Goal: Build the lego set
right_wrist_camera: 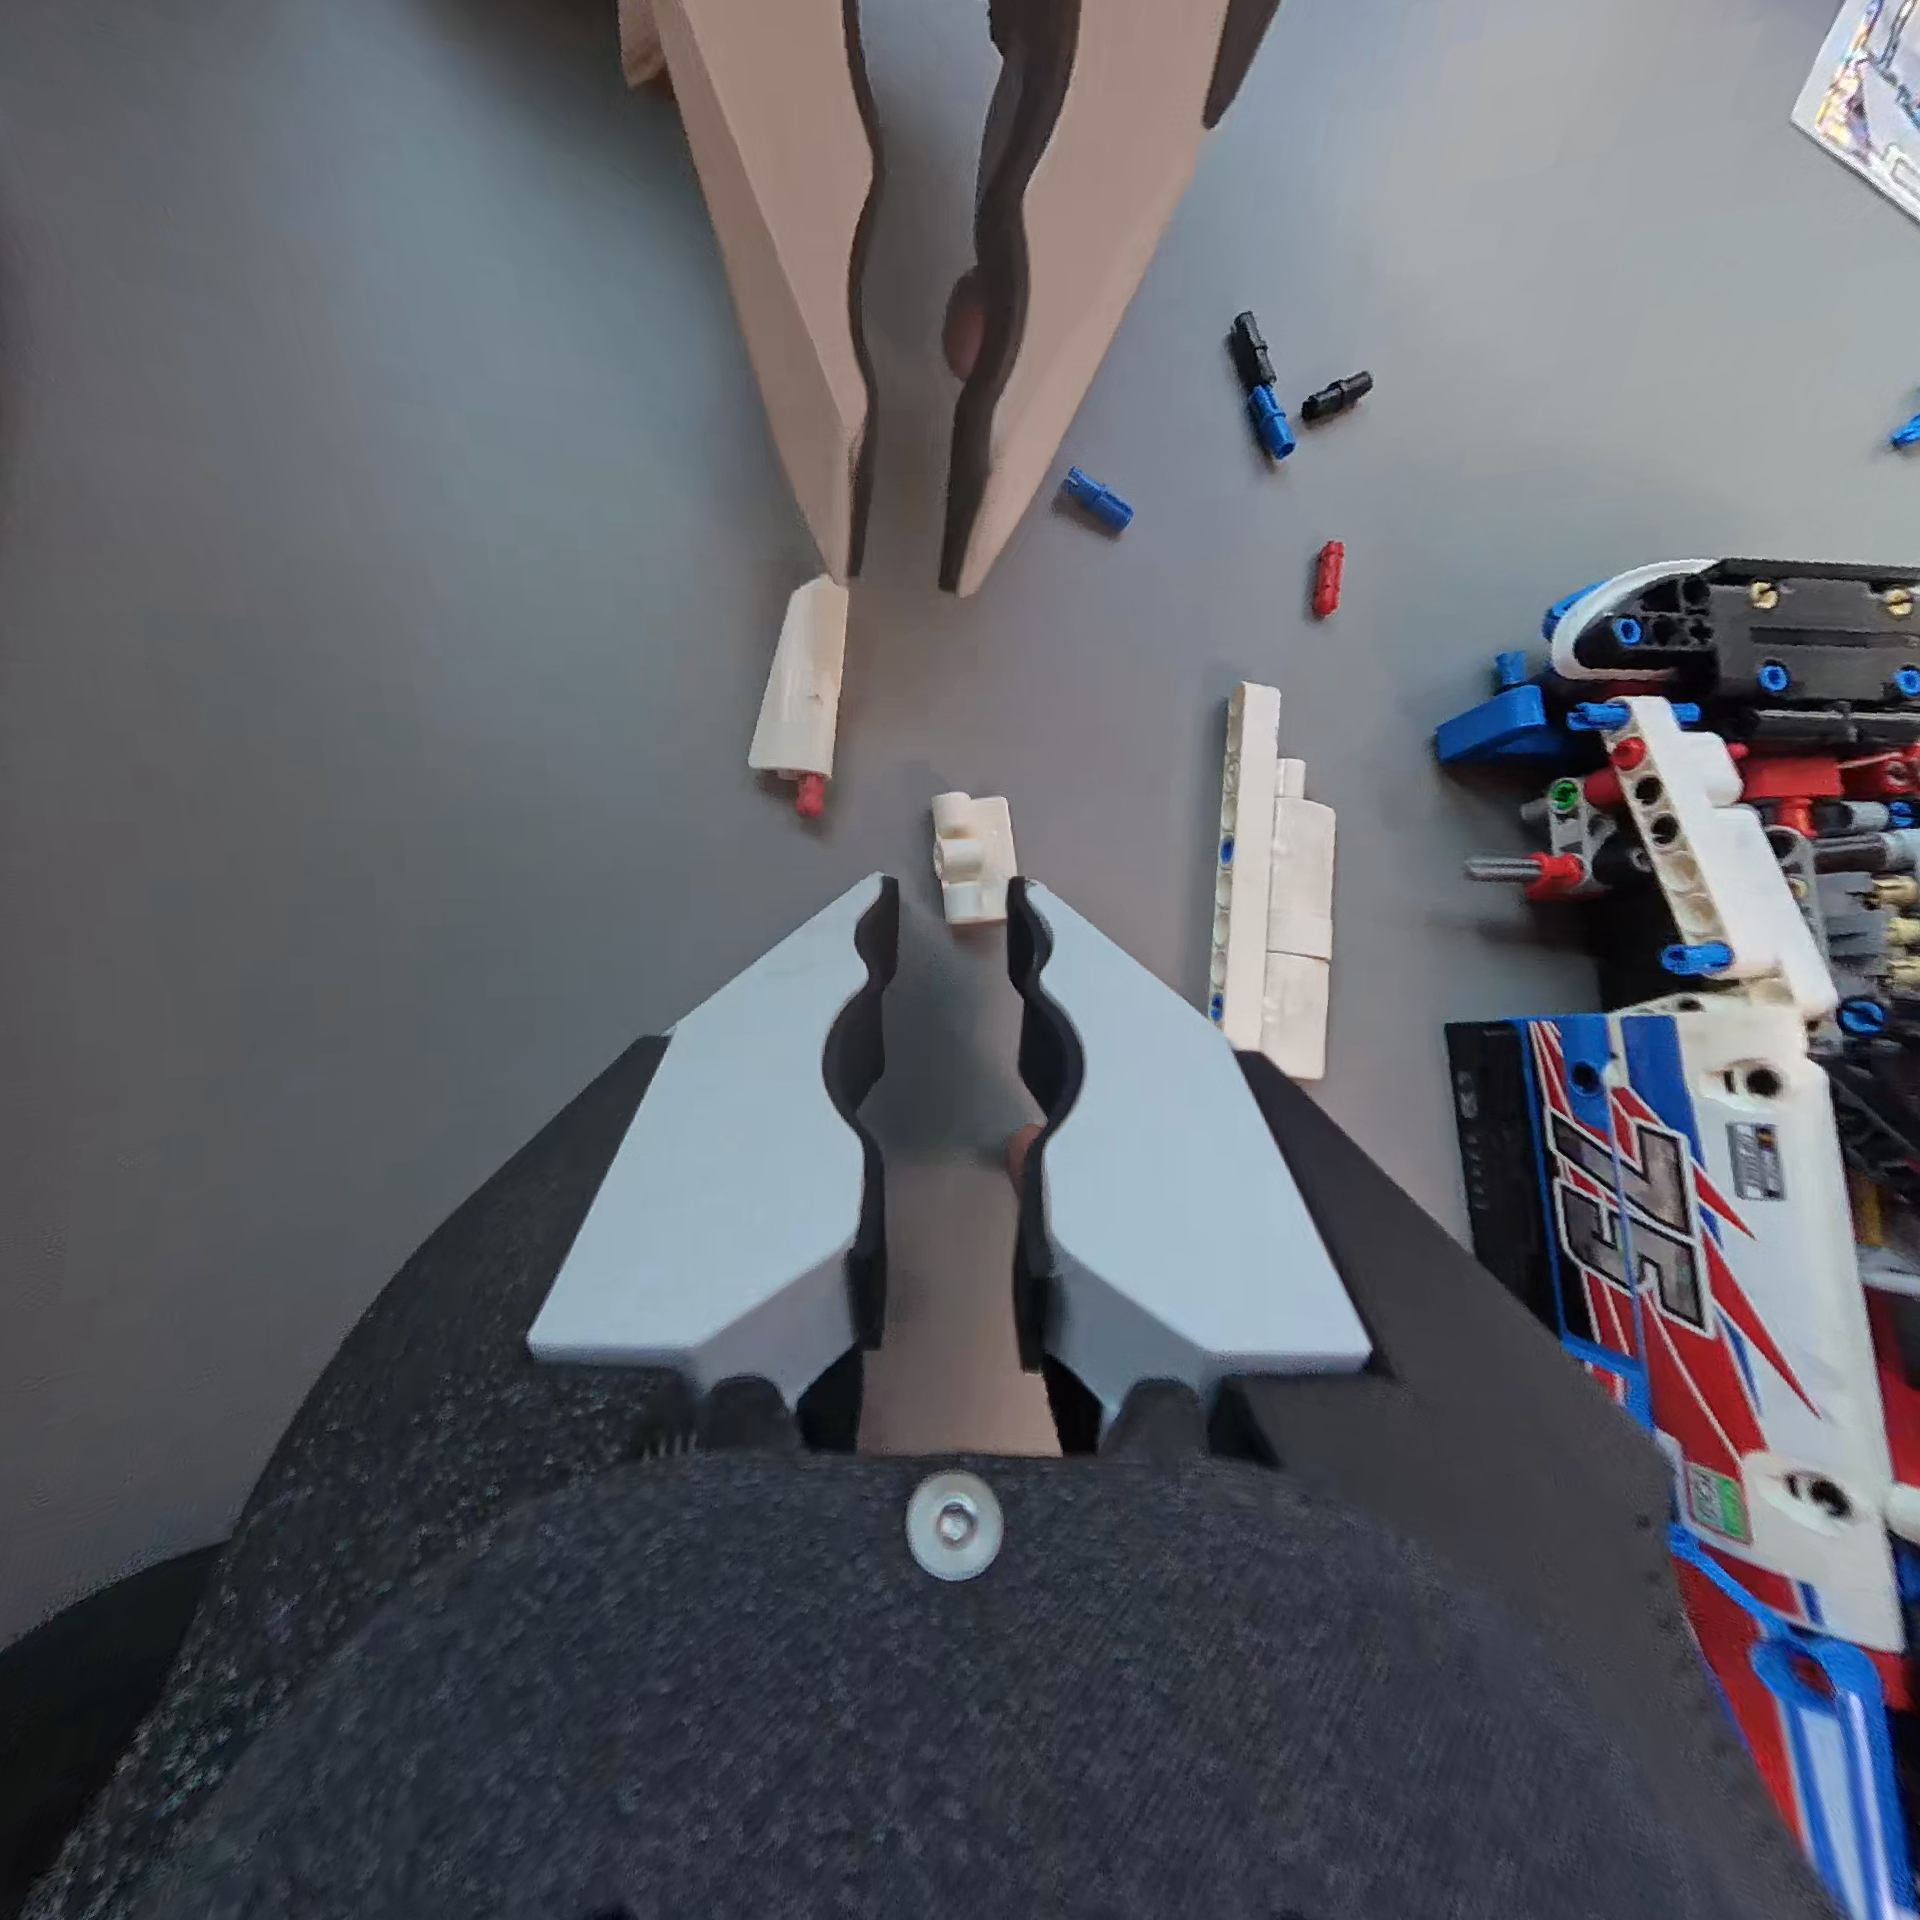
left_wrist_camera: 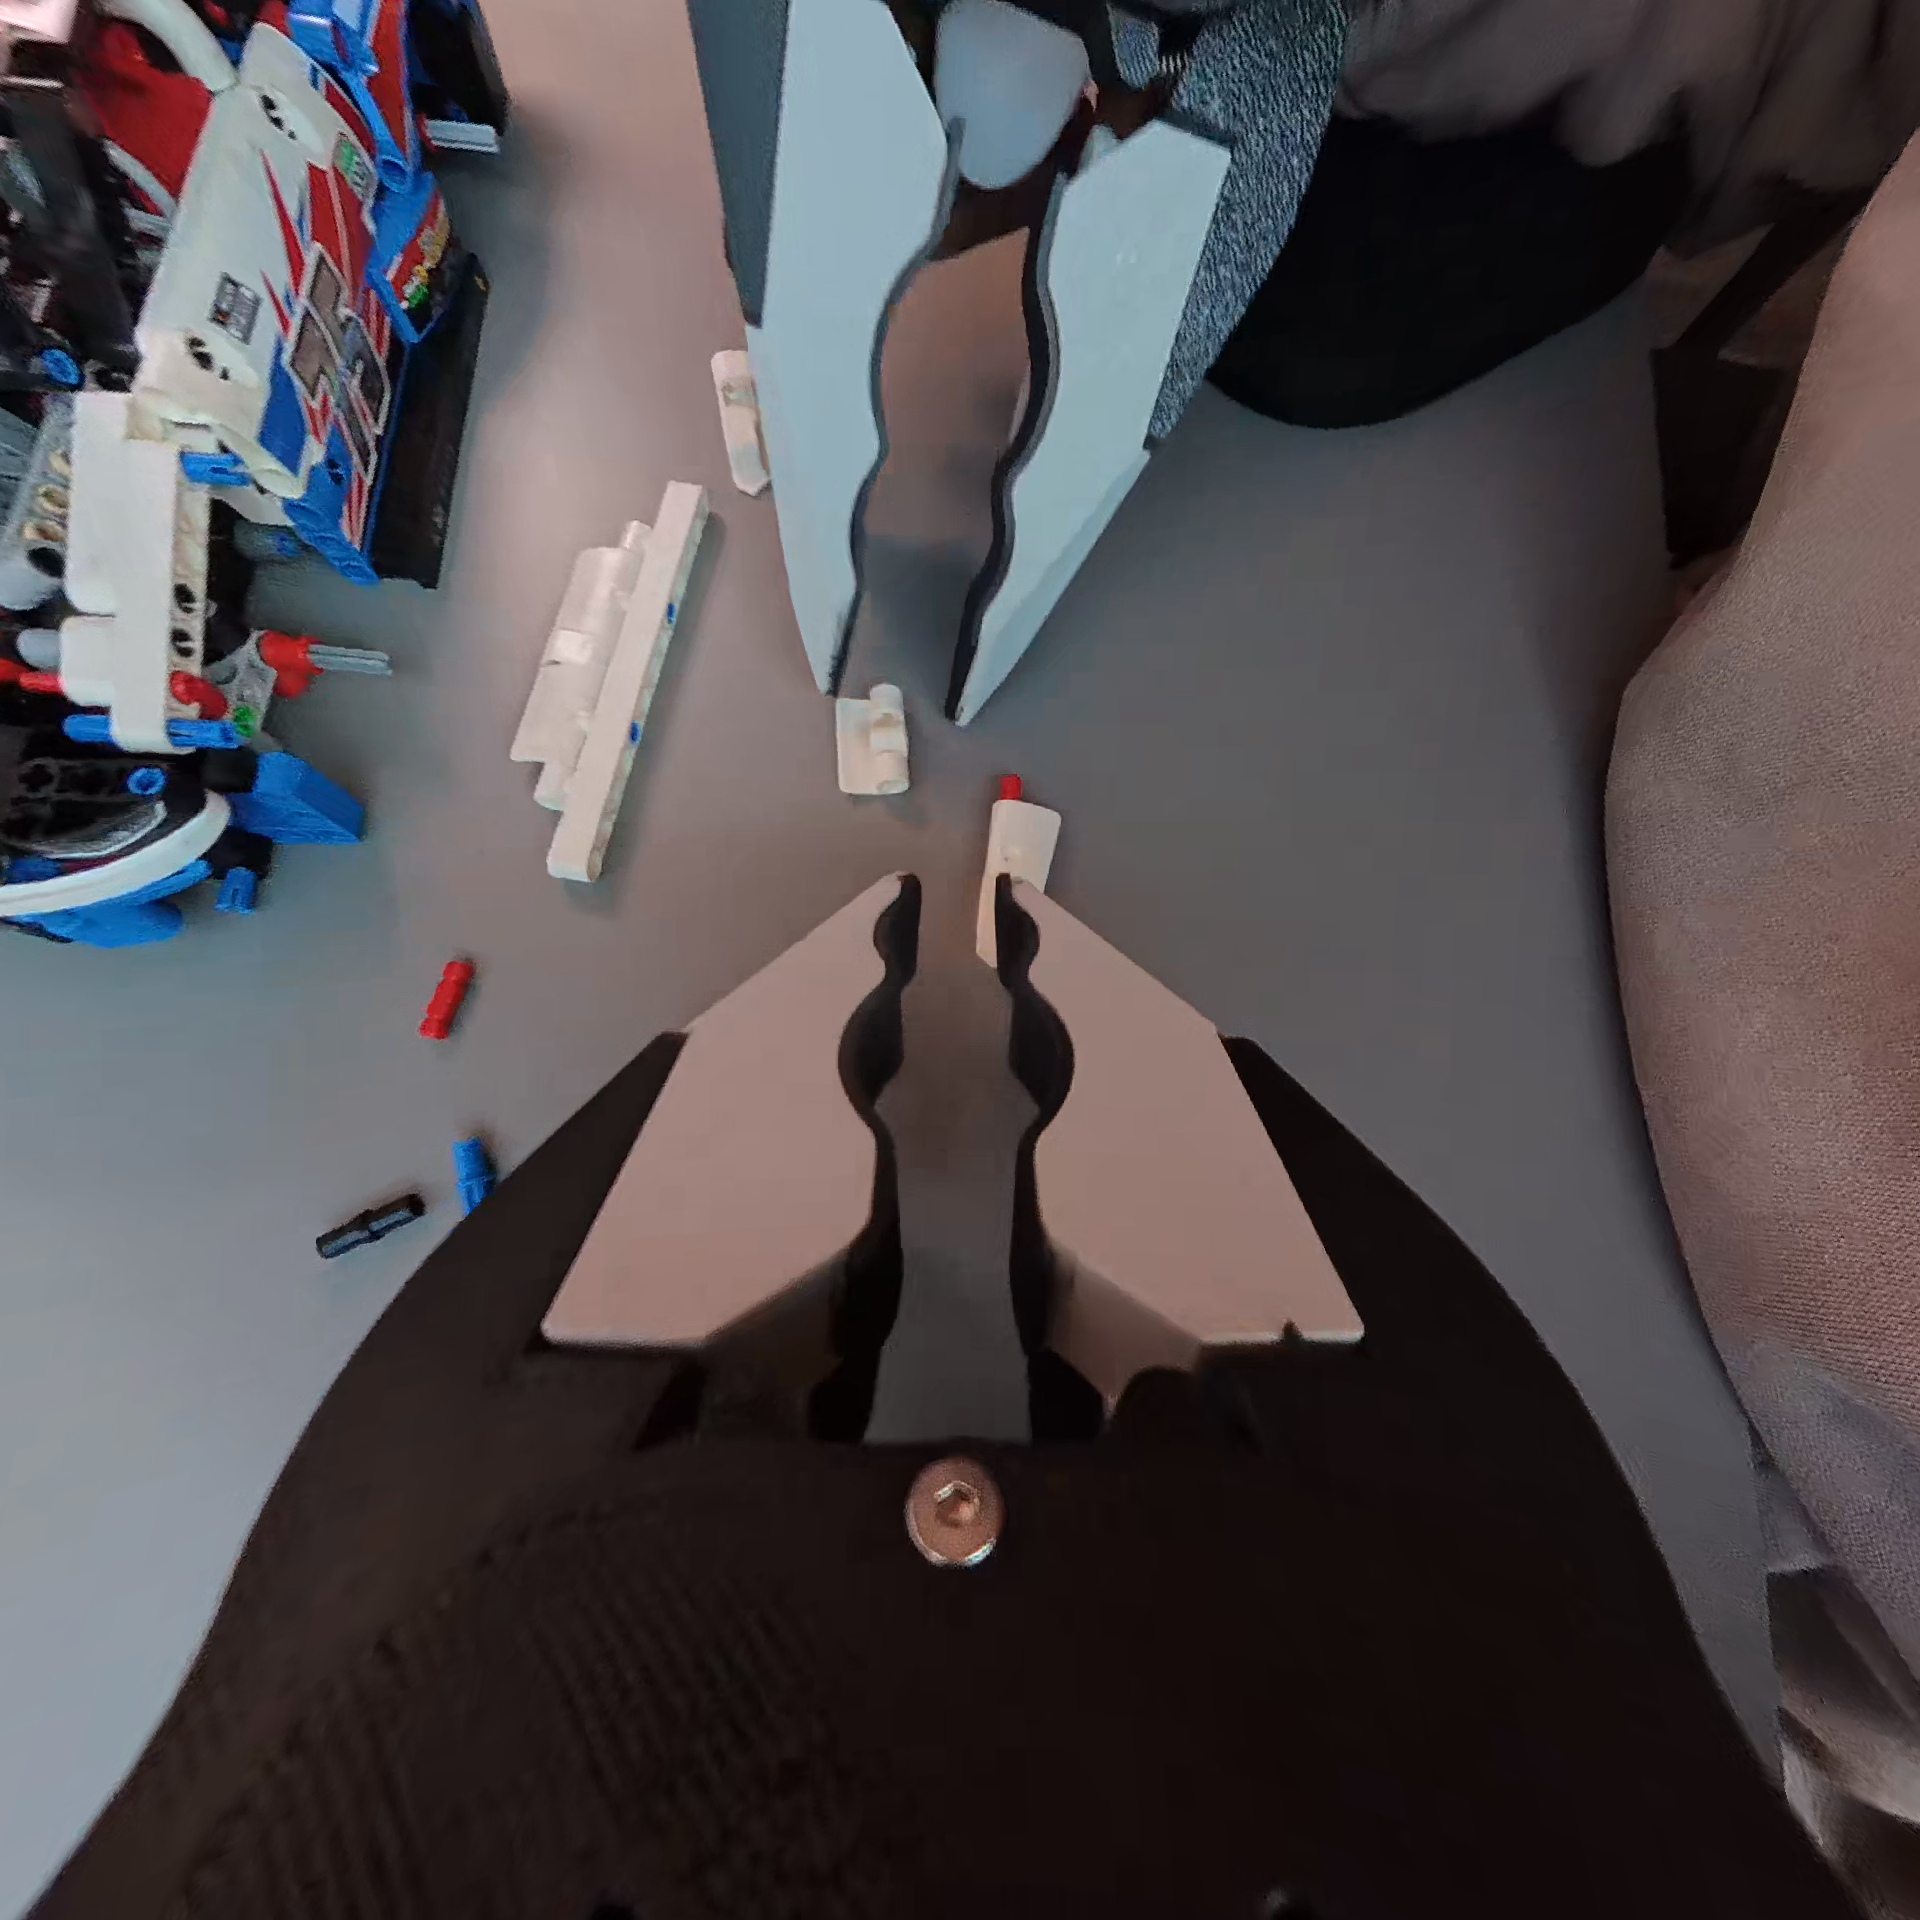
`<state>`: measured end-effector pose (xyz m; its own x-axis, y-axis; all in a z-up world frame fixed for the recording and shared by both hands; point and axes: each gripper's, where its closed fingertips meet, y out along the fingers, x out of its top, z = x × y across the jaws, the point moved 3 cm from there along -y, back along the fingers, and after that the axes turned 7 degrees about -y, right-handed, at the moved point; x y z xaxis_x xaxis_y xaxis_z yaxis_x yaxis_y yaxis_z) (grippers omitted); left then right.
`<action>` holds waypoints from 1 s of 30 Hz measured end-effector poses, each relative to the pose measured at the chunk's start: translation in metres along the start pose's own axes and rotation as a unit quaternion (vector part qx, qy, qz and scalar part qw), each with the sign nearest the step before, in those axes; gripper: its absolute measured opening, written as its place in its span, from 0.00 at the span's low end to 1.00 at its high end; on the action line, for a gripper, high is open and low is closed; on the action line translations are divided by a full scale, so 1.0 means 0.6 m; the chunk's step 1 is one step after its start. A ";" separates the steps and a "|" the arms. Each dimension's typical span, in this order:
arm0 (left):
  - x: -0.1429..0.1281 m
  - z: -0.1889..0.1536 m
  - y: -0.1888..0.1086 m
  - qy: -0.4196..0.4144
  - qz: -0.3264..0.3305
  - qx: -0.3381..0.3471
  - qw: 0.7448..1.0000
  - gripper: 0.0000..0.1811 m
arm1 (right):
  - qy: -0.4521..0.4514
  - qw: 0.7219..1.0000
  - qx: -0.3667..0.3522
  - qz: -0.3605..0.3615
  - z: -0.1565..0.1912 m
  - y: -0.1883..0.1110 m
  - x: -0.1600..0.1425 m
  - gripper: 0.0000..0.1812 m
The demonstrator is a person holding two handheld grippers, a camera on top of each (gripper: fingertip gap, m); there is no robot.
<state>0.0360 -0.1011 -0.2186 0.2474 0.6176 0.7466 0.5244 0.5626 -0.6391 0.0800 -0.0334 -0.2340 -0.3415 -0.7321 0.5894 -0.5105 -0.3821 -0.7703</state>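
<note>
Grey tabletop (left_wrist_camera: 1299, 831) under both grippers, loose lego scattered across it. Left gripper (left_wrist_camera: 954, 883), tan-fingered, parted and grasping nothing, tips down near the surface; right fingertip (left_wrist_camera: 1023, 914) just beside a small white piece with a red pin (left_wrist_camera: 1018, 852), at 1 o'clock from the gap, contact impossible to judge. Right gripper (right_wrist_camera: 951, 888), grey-fingered, likewise released and empty, pointing back at the left one. Small white connector (right_wrist_camera: 975, 871) lying just ahead of its tips, at 12 o'clock, close against the right fingertip (right_wrist_camera: 1039, 935). Long white beam assembly (right_wrist_camera: 1273, 883) at 3 o'clock of those tips, flat on the table. Partly built red, white and blue lego car (right_wrist_camera: 1714, 1143) farther out at 3 to 4 o'clock. Loose red pin (right_wrist_camera: 1327, 578), blue pin (right_wrist_camera: 1098, 500) and black pins (right_wrist_camera: 1336, 396) at 1 to 2 o'clock, well apart from both grippers.
</note>
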 end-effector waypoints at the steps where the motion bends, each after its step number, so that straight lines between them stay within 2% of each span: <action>1: 0.003 0.006 -0.002 -0.007 -0.009 0.007 1.000 0.07 | 0.013 1.000 0.009 -0.004 -0.001 0.005 0.003 0.06; 4: 0.004 0.021 -0.003 -0.019 -0.020 0.024 0.999 0.08 | 0.030 0.999 0.029 0.008 -0.003 0.003 0.001 0.03; 7: 0.012 0.019 -0.005 -0.012 -0.044 0.022 0.999 0.09 | 0.114 0.989 0.068 -0.067 0.002 -0.017 0.011 0.03; 10: 0.030 0.005 -0.004 0.003 -0.085 0.008 0.996 0.10 | 0.240 0.944 0.147 -0.174 0.006 -0.040 0.038 0.03; 12: 0.040 -0.007 -0.003 0.012 -0.106 -0.006 0.994 0.11 | 0.289 0.912 0.184 -0.226 0.004 -0.050 0.053 0.03; 16: 0.051 -0.030 -0.004 0.032 -0.131 -0.037 0.990 0.09 | 0.323 0.880 0.229 -0.263 0.007 -0.056 0.064 0.03; 19: 0.057 -0.033 -0.008 0.037 -0.144 -0.033 0.988 0.03 | 0.333 0.865 0.246 -0.283 0.008 -0.061 0.069 0.03; 21: 0.054 -0.024 -0.007 -0.001 -0.138 -0.036 0.990 0.02 | 0.335 0.871 0.212 -0.289 -0.006 -0.059 0.066 0.03; 23: 0.055 -0.012 -0.008 -0.093 -0.147 -0.070 0.982 0.00 | 0.317 0.887 0.133 -0.308 -0.032 -0.064 0.064 0.05; 24: 0.059 -0.005 -0.011 -0.155 -0.160 -0.099 0.970 0.00 | 0.284 0.900 0.093 -0.316 -0.038 -0.070 0.067 0.09; 27: 0.068 0.009 -0.026 -0.299 -0.207 -0.202 0.909 0.00 | 0.129 0.946 -0.030 -0.296 -0.035 -0.081 0.077 0.15; 29: 0.070 0.015 -0.031 -0.343 -0.220 -0.235 0.882 0.00 | 0.050 0.957 -0.091 -0.269 -0.027 -0.079 0.083 0.15; 30: 0.070 0.016 -0.031 -0.352 -0.221 -0.242 0.877 0.00 | 0.032 0.959 -0.112 -0.259 -0.027 -0.076 0.085 0.15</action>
<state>0.0289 -0.0806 -0.1771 -0.5426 0.6797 0.4936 0.7685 0.6389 -0.0349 0.0732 -0.0442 -0.1648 -0.0402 -0.4377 0.8982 -0.7795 -0.5486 -0.3022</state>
